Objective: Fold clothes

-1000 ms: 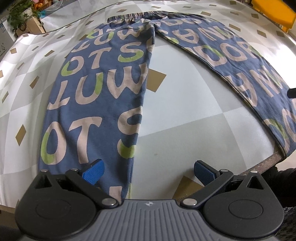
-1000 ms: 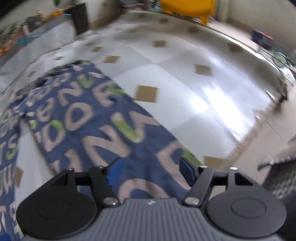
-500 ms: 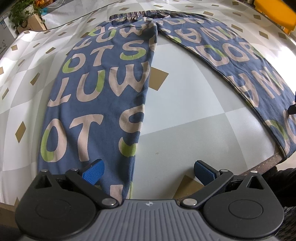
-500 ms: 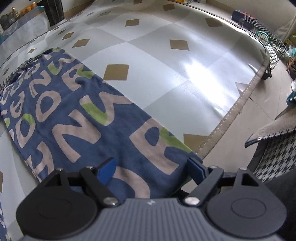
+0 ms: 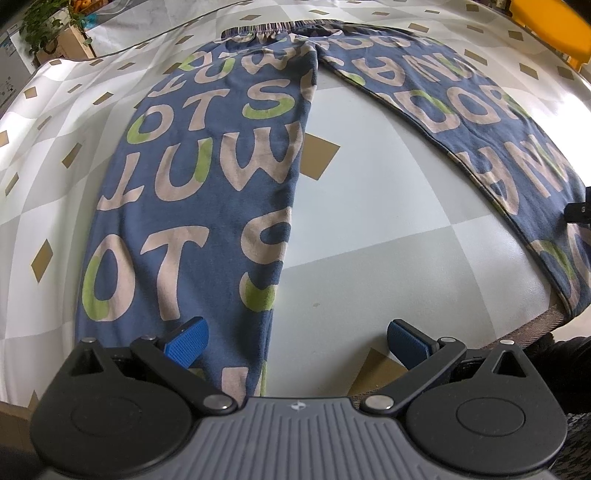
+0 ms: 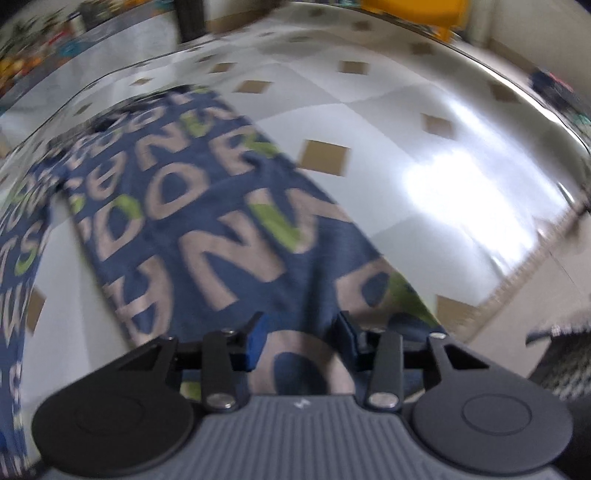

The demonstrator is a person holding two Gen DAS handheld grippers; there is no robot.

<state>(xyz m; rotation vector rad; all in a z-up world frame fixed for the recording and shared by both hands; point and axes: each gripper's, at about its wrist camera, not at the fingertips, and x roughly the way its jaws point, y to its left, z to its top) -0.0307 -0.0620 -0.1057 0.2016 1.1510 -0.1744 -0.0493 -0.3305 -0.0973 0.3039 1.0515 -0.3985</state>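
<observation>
Blue trousers [image 5: 207, 177] printed with large beige and green letters lie spread flat on the table, waistband at the far side, legs fanned apart. My left gripper [image 5: 295, 341] hangs open over the inner edge of the left leg's hem; its left fingertip [image 5: 186, 339] is above the cloth and its right one is over bare tablecloth. In the blurred right wrist view my right gripper [image 6: 301, 343] has its jaws drawn in on the hem of the right leg [image 6: 221, 229], with cloth bunched between the pads. A dark bit of that gripper [image 5: 580, 212] shows on the right leg.
A checked grey-and-white tablecloth [image 5: 369, 221] with brown diamonds covers the table; its near edge [image 5: 524, 328] runs close to both hems. A yellow object [image 5: 554, 22] and a potted plant [image 5: 48, 22] stand beyond the far side. Houndstooth fabric [image 6: 565, 362] sits off the table's right.
My right gripper's jaws have narrowed from wide open onto the right leg's hem, and that view has swung and blurred. The left gripper has barely moved and stays open.
</observation>
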